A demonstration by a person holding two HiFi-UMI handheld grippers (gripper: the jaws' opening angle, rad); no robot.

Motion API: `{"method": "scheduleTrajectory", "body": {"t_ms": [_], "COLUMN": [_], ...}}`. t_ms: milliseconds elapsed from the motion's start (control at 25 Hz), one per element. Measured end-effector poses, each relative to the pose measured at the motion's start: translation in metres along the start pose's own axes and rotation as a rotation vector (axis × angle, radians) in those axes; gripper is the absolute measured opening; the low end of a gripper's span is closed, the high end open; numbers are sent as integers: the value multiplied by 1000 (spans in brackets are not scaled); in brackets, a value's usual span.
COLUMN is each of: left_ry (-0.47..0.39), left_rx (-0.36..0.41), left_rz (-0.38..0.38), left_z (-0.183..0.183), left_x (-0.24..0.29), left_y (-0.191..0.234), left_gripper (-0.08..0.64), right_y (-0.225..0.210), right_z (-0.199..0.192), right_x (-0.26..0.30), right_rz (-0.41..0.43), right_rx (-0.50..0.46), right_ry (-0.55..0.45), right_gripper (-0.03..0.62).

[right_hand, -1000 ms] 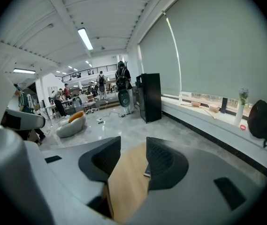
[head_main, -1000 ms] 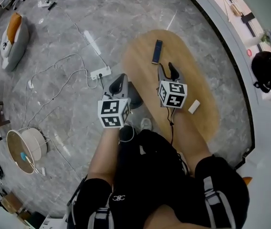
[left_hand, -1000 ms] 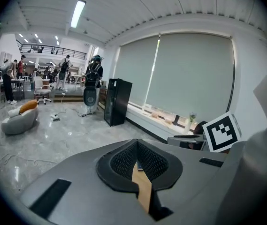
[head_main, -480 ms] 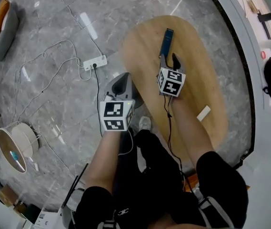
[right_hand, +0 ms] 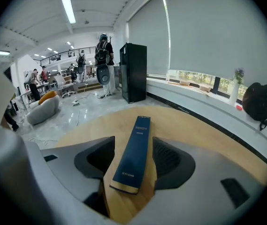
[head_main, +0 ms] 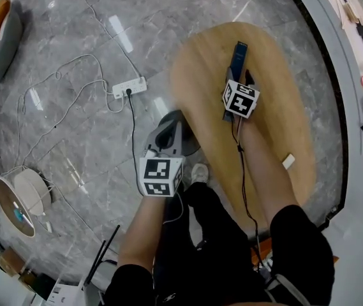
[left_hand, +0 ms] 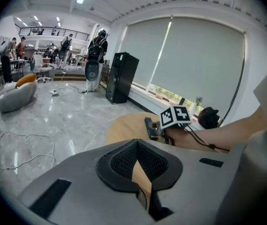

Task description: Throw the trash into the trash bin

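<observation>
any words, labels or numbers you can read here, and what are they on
Blue box: small pale print in two spots, too blurred to read.
Marker cubes: black-and-white square patterns only, no letters or numbers.
Nothing else in any view carries legible text.

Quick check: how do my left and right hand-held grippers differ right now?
The left hand-held gripper has its jaws together with nothing held; the right hand-held gripper has them apart, with the blue box lying between. The left hangs over the floor beside the table; the right is over the table. Both carry a marker cube.
</observation>
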State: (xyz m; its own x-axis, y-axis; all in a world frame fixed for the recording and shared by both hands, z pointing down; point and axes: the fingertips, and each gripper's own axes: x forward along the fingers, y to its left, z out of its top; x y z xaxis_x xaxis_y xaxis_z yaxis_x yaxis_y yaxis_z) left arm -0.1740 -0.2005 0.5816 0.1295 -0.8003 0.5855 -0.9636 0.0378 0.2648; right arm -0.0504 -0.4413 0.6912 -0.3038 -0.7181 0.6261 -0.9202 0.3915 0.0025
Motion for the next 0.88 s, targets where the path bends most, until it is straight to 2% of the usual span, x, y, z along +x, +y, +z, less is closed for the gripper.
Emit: {"method": "scheduleTrajectory", "body": {"t_ms": [240, 440, 680, 880], "left_ry": [15, 19, 18, 4], "left_rx": [-20, -36, -45, -32], "left_rz": [12, 18, 20, 24], "left_z": [-23, -32, -37, -33], "left_x": [-9, -11, -17, -21], "left_y": [18, 29, 39, 43], "left_gripper": [12, 14, 14, 12], "right_y": [1, -8, 0, 12], "right_z": [-7, -22, -23, -14], "right_x": [31, 45, 31, -10], "right_rz": [-11, -56, -14, 10], "right_rx": [-18, 13, 6, -11], "right_ry": [45, 99, 68, 2], "right_gripper": [221, 227, 216, 215]}}
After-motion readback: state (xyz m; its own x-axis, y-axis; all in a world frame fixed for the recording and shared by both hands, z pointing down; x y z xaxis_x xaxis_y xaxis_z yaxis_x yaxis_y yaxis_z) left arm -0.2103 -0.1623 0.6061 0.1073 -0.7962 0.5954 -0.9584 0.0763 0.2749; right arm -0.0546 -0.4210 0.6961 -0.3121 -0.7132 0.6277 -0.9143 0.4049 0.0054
